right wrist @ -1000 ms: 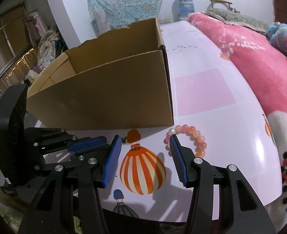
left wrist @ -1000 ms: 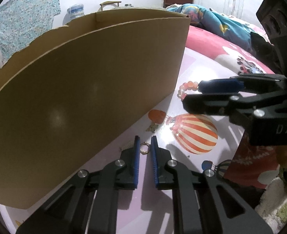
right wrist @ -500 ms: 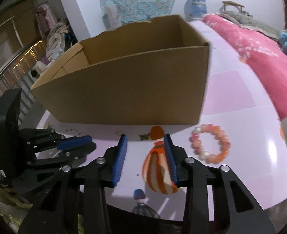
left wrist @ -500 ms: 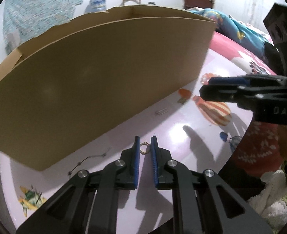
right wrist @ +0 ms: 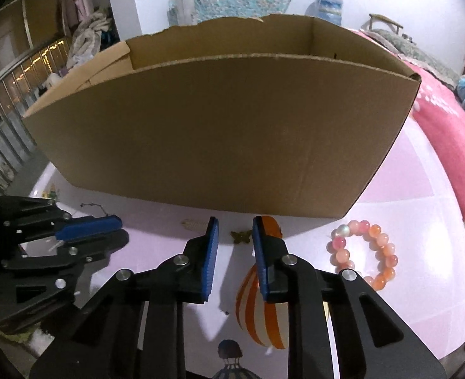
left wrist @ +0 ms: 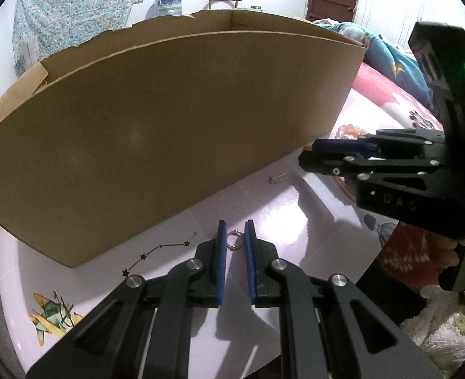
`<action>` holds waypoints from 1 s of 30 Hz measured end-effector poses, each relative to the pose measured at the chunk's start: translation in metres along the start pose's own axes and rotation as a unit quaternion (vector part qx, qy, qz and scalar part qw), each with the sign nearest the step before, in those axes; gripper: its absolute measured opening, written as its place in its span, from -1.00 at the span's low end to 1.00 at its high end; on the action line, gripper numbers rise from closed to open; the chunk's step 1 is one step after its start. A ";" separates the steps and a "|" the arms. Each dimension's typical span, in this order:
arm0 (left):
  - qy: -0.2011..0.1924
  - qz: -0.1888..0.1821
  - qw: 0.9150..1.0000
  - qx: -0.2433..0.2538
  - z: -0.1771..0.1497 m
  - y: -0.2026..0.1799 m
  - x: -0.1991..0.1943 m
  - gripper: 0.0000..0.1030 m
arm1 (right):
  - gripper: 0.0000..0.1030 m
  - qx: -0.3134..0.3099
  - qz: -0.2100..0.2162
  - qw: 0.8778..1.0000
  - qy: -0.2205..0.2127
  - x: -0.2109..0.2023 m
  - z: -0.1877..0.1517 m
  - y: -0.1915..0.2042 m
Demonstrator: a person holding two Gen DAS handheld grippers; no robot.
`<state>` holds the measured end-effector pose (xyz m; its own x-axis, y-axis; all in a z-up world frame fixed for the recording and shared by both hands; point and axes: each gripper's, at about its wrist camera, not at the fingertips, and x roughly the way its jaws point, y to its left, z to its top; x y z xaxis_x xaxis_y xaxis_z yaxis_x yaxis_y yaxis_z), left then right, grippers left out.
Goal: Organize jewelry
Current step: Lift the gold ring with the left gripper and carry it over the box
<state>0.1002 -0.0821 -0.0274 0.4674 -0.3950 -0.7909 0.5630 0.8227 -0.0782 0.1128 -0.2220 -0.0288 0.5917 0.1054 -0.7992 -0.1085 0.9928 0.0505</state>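
My left gripper (left wrist: 235,225) is shut on a small gold ring (left wrist: 233,241), held above the table beside the cardboard box (left wrist: 156,126). My right gripper (right wrist: 234,221) is open, its fingers on either side of a small gold butterfly piece (right wrist: 240,237) lying on the table before the box (right wrist: 220,145). A pink and orange bead bracelet (right wrist: 363,254) lies to the right of it. A small silver clip (left wrist: 278,177) lies by the box. A thin star chain (left wrist: 156,252) lies near the box corner.
The table (right wrist: 422,237) is pale pink with balloon and plane prints. The open box fills the far side. A pink bedspread (right wrist: 447,132) lies to the right. The left gripper shows in the right wrist view (right wrist: 99,225).
My left gripper has carried the ring leftward along the box front. My right gripper has narrowed and shifted left from the bracelet to around the butterfly piece.
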 end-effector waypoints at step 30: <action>0.000 -0.001 1.000 0.000 0.001 0.000 0.000 -0.79 | -0.88 -0.006 -0.006 1.000 0.004 0.002 -0.002 0.004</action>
<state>0.1010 -0.0826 -0.0269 0.4661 -0.3964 -0.7910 0.5633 0.8224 -0.0802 0.1118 -0.2180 -0.0311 0.5873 0.0929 -0.8040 -0.1106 0.9933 0.0339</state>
